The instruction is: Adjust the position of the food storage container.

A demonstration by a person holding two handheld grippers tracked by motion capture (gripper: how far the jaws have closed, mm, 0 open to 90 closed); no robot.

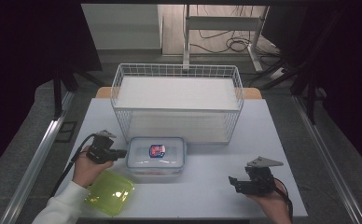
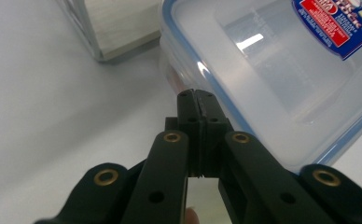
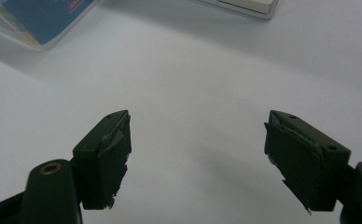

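Observation:
A clear plastic food container [image 1: 156, 158] with a blue-rimmed lid and a red-and-blue label [image 1: 157, 150] sits on the white table in front of a wire basket. My left gripper [image 1: 124, 152] is shut with nothing in it, its tips right at the container's left edge. In the left gripper view the closed jaws [image 2: 198, 100] point at the lid's blue rim [image 2: 202, 70]; whether they touch it I cannot tell. My right gripper [image 1: 232, 181] rests at the table's front right, open and empty, its pads [image 3: 114, 154] wide apart over bare table.
A white wire basket [image 1: 177, 100] stands behind the container at mid-table. A translucent green lid [image 1: 109, 192] lies at the front left beside the left hand. The table's front edge runs just below both hands. Dark curtains and cables lie beyond.

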